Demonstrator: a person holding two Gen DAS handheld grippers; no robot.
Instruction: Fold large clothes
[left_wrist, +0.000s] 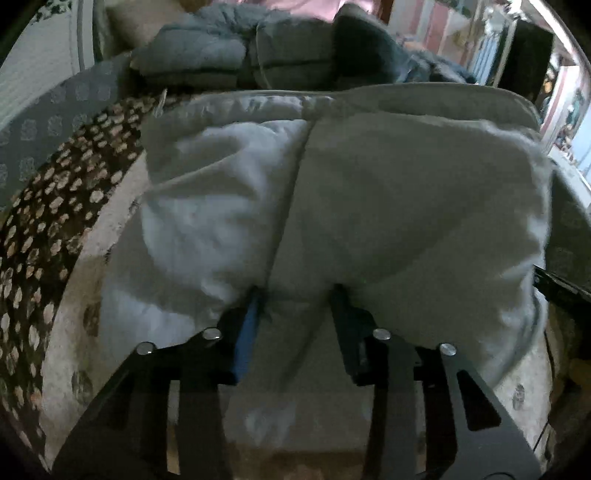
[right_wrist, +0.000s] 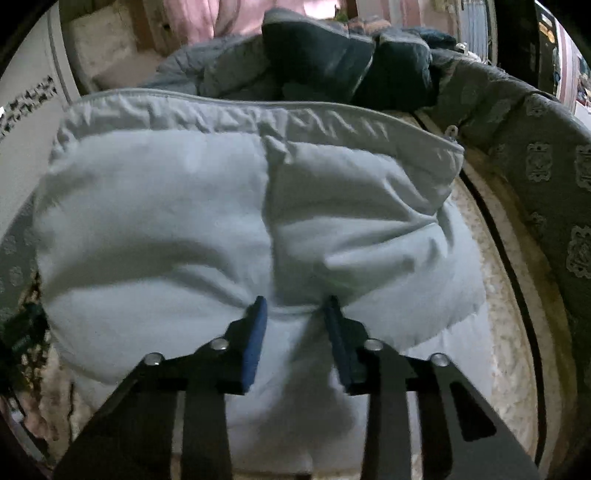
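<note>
On the bed's patterned cover (left_wrist: 92, 369), pale grey trousers (left_wrist: 369, 192) are lying spread out, waistband (right_wrist: 258, 114) toward the far edge, centre seam running from the waistband back to the near edge, legs trailing nearward. Left gripper (left_wrist: 295, 291) is pinching a raised ridge of the fabric near the crotch seam, jaws partly closed, pads pressing the cloth. Right gripper (right_wrist: 295, 301) is likewise clamping a bunched fold of the same trousers between its blue pads (right_wrist: 256, 332). Beyond the waistband, folded dark garments (right_wrist: 332, 55) are sitting piled at the far edge. No containers seen.
</note>
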